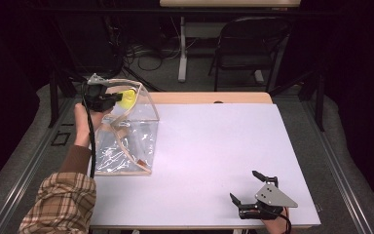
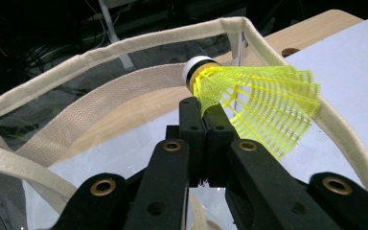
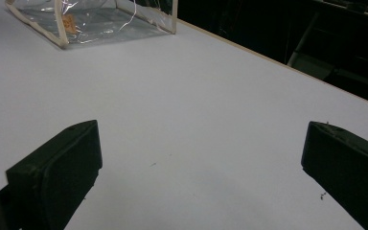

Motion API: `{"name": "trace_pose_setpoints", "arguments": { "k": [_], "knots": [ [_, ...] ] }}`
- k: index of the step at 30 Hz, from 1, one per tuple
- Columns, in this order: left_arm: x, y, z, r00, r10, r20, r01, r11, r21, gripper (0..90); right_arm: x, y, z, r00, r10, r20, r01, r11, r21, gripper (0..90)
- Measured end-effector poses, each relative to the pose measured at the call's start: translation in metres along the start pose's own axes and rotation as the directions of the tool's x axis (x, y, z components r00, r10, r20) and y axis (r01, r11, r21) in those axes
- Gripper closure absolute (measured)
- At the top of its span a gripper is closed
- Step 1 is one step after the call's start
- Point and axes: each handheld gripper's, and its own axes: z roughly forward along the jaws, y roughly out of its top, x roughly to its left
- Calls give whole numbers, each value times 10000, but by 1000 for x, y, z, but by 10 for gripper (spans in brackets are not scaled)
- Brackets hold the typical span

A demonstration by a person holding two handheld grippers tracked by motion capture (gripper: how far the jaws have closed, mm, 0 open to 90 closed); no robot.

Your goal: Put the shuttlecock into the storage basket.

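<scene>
One shuttlecock (image 2: 256,108), pinched in my left gripper (image 2: 205,117) above the clear bag (image 1: 126,141), not yet dropped; right gripper (image 1: 253,187) wide, idle.

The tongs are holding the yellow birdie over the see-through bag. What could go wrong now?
1. The left tongs pinch the birdie only by the edge of its thin net skirt, so it might slip or get bent.
2. The birdie hangs close to the bag's cloth rim. If dropped off-centre, it could hit the rim and bounce onto the table.
3. The bag is soft, and the right tongs sit far away, open, so nothing steadies it.
</scene>
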Motion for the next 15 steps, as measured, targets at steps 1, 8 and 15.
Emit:
{"name": "trace_pose_setpoints", "arguments": {
  "k": [1,8,15],
  "knots": [
    [0,0,0,10000,-10,15,10,10000,38,888,0,0,0,10000,26,5,-26,10000,-2,0],
    [0,-1,3,10000,-37,25,37,9999,137,888,0,0,0,10000,3,0,-3,10000,1,0],
    [1,-1,5,10000,-51,85,48,9996,269,888,0,0,0,10000,4,-4,-4,10000,4,0]
  ]
}}
